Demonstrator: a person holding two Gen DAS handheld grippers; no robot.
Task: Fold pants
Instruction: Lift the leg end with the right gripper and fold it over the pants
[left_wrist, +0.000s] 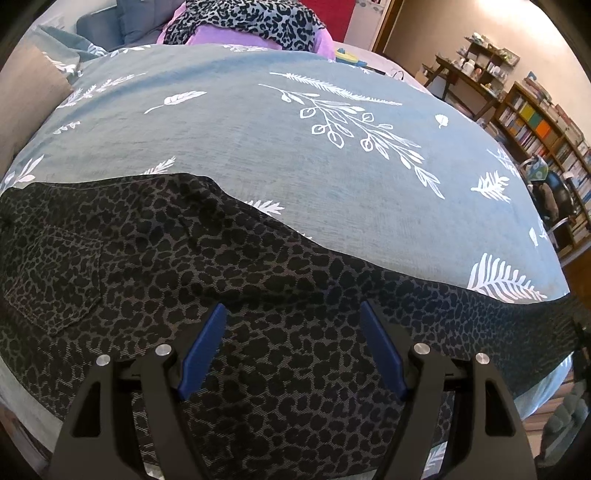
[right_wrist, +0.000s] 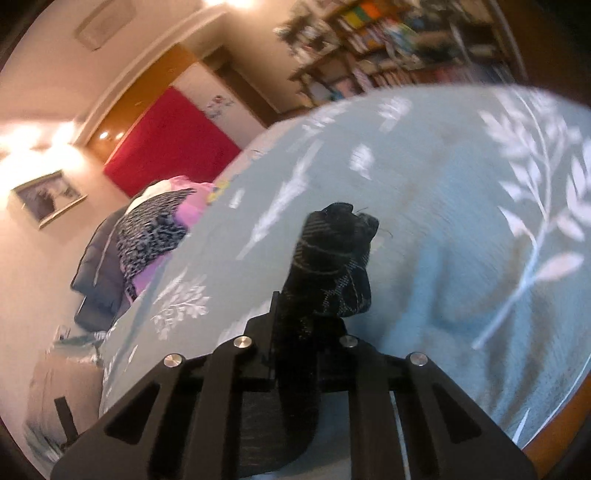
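Right gripper jaws hidden by bunched pants | background blurred

A: What surrounds the bed?
B: Beige walls; its cover is teal with white leaf prints. At far right stands a wooden bookcase packed with books, beside a small cluttered shelf unit.
A: And at the far side?
B: A red panel, a framed picture on the wall, and warm lamp glare.
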